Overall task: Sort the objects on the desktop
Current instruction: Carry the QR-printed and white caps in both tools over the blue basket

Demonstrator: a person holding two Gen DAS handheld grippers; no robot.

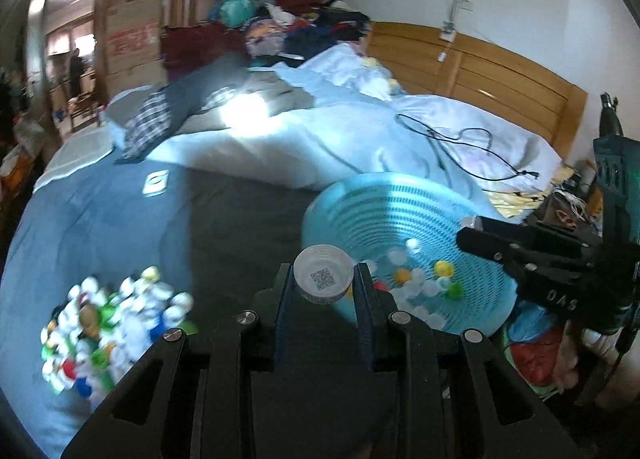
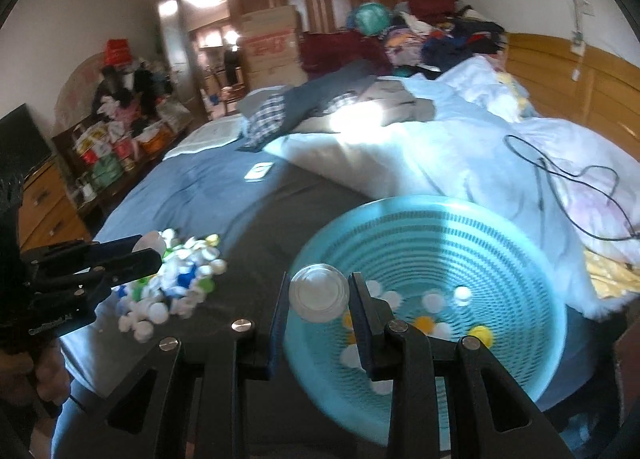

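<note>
fingers on both grippers clamped on bottle caps: left gripper point(image 1: 324, 285) holds white cap w/ qr code point(image 1: 323, 279), right gripper point(image 2: 319, 295) holds clear-ish cap point(image 2: 319, 293). step: carry to teal basket point(image 2: 520, 251). next: get over basket, release. cap pile point(image 1: 108, 323) remains.

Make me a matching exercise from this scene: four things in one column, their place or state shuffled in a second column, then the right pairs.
Things:
1. white cap with the printed code
2. clear round cap
3. basket
4. pile of caps

Place or state:
A. lying loose on the bed cover
B. clamped in the left gripper
C. turquoise, a few caps inside
D. clamped in the right gripper

Pairs: 1-B, 2-D, 3-C, 4-A
</note>
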